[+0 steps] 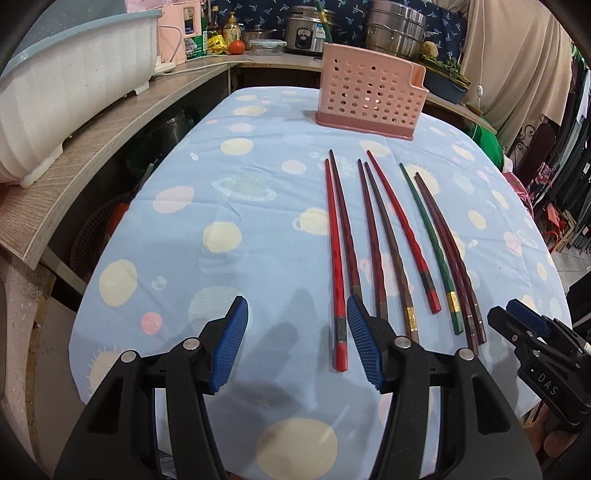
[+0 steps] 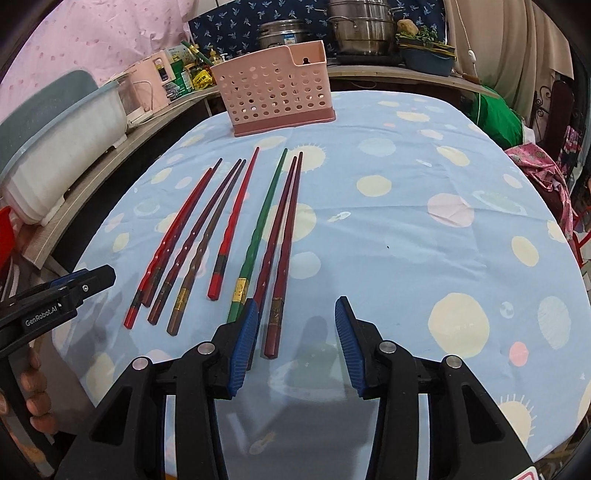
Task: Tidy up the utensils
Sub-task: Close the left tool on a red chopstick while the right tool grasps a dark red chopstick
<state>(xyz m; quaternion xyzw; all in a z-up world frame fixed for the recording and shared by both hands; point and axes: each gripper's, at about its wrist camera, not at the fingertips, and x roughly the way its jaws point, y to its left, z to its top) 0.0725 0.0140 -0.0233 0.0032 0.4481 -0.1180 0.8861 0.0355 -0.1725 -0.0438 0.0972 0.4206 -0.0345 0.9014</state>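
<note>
Room: a cluttered kitchen corner, with steel pots (image 1: 397, 31), a rice cooker (image 1: 304, 35), bottles and a tomato (image 1: 236, 47) on a wooden shelf (image 1: 110, 129) behind and to the left.
Bench: covered with a light blue cloth (image 1: 240, 206) printed with pale planets and suns.
Holder: a pink perforated utensil holder (image 1: 369, 96) stands upright at the far end of the bench, on its darker pink base.
Chopsticks: seven chopsticks (image 1: 373, 236) lie side by side on the cloth, near the holder's front, thin tips toward it; red, dark brown, and one green chopstick (image 2: 258, 236) with a gold band.
Left hand-held gripper (image 1: 297, 345): jaws wide apart, holding nothing, low over the near edge; the thick end of the leftmost red chopstick (image 1: 338, 295) lies between its blue pads.
Right hand-held gripper (image 2: 295, 345): jaws wide apart and empty, over the thick ends of the rightmost brown chopsticks (image 2: 280, 258).
</note>
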